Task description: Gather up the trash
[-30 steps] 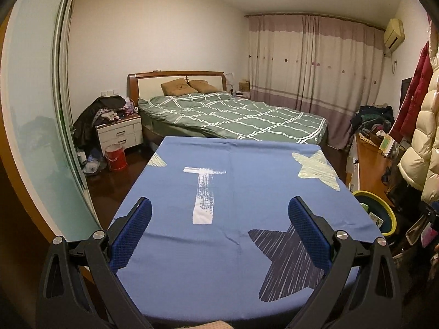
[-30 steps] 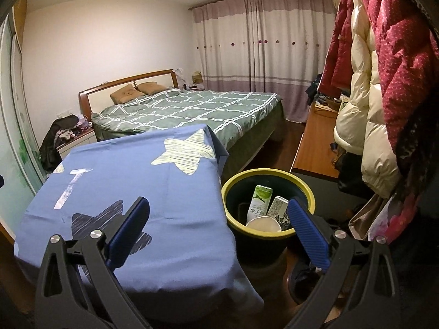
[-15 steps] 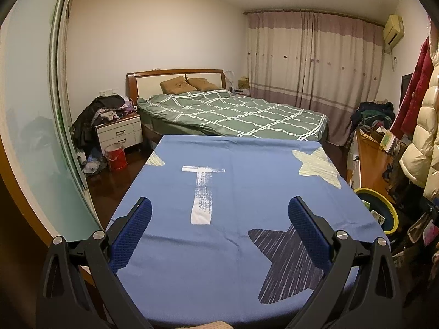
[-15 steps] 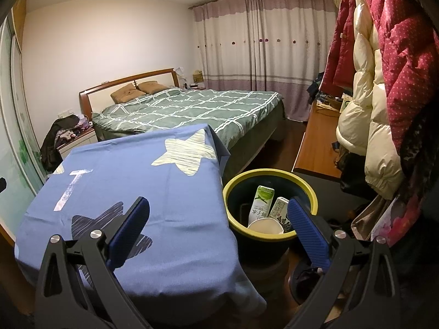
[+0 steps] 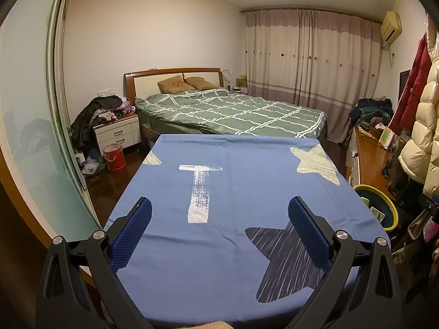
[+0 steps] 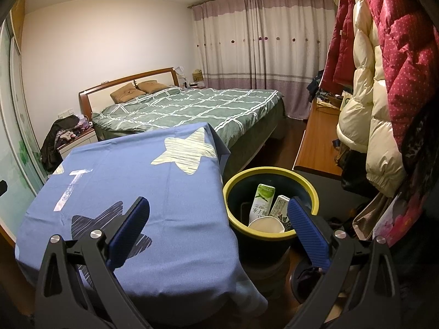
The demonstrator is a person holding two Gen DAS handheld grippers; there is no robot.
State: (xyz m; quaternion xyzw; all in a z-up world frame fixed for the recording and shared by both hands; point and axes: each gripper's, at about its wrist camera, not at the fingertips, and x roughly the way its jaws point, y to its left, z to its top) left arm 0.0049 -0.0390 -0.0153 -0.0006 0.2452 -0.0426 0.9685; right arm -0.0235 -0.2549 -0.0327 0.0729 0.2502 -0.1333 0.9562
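Both grippers are empty with jaws spread wide. The left gripper hangs over the near end of the table, which is covered by a blue star-print cloth with nothing lying on it. The right gripper sits off the table's right corner, its right finger in front of the bin's rim. The bin — dark tub, yellow rim — stands on the floor tight against the table's right edge, probably put there so anything lifted off the cloth has only a short carry and drop. The trash is in it: a green-and-white carton leaning upright, a second carton just beside it, and a white bowl-like thing lying in front of both, near the front wall. My read: with the cloth bare and three pieces binned, the collecting looks done or close to it — jaws parted fits a drop already made rather than a pick in hand. In the left wrist view only a slice of the bin shows at the right edge, so that arm has no line into it. A red bucket and clutter sit on the floor by the nightstand, well apart from the table; cannot tell if any of that counts as trash. Coats hang close above the bin's right side, a snag risk for the right arm.
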